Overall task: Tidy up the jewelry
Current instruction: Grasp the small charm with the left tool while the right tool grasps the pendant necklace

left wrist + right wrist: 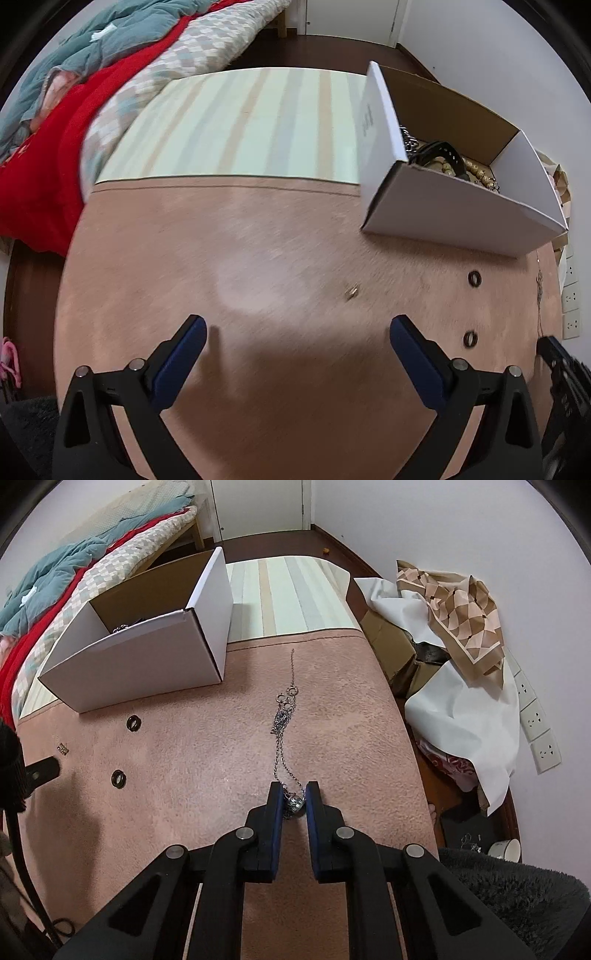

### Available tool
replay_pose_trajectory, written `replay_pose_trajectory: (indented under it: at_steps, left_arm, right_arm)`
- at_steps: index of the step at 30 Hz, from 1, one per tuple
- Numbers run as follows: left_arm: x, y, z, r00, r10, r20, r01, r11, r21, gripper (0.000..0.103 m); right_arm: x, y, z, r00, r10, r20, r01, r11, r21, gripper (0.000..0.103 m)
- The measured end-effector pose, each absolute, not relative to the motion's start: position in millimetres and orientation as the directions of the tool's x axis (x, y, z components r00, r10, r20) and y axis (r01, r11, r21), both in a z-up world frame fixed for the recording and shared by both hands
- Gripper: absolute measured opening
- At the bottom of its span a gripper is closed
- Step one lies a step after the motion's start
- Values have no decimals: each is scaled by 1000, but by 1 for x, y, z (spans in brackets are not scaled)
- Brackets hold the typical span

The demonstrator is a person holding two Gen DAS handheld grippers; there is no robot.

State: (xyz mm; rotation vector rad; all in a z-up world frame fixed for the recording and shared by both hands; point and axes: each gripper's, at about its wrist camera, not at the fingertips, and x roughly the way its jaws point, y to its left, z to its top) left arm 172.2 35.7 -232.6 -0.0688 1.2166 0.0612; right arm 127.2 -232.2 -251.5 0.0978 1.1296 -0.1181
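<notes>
- Two dark rings (133,723) (118,778) lie on the pink cloth (184,775), well left of my right gripper (293,792).
- My right gripper's jaws are nearly together around the long silver chain necklace's (284,716) pendant (294,804); whether they pinch it, I cannot tell.
- My left gripper (297,328) hangs spread wide, with the white cardboard box (458,214) ahead to its right.

A home bedroom — seen from a tabletop

A bed heaped with teal, red and checked quilts (110,62) is seen beside a pink fabric-covered table (207,760) — white wall sockets (535,720), a white door (258,506) and dark wooden flooring (332,51) are also shown.
</notes>
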Motion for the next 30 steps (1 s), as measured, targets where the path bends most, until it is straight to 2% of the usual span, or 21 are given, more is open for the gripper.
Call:
replay_pose_trajectory:
  at_steps: [2, 7, 10, 12, 13, 15, 18, 30]
  left_arm:
    - [177, 30, -237, 338, 4, -941, -78, 997, -24, 87]
    - [180, 20, -236, 368, 20, -930, -60, 998, -3, 80]
    - [179, 16, -234, 384, 18, -923, -51, 999, -2, 69]
    - [180, 14, -231, 398, 16, -917, -42, 999, -1, 50]
    - [181, 13, -230, 400, 14, -916, -38, 999, -1, 46]
    - [182, 11, -228, 406, 10, -914, -29, 1000, -1, 20]
    - [184, 13, -228, 403, 1, -915, -21, 1000, -8, 9]
    - [165, 10, -226, 395, -49, -917, -3, 998, -55, 6]
  right_arm:
    - [127, -232, -252, 421, -44, -906, 145, 989, 19, 13]
    - [128, -232, -252, 420, -46, -906, 146, 989, 18, 13]
    - [128, -231, -252, 419, -48, -907, 148, 989, 16, 13]
    - [128, -232, -252, 417, -47, -908, 149, 989, 17, 13]
    - [128, -232, -252, 416, -46, -908, 149, 989, 18, 13]
    - [128, -232, -252, 415, -47, -909, 150, 989, 17, 13]
    - [128, -233, -252, 414, -47, -909, 151, 988, 18, 13]
    - [123, -237, -252, 424, -37, -905, 170, 985, 39, 12]
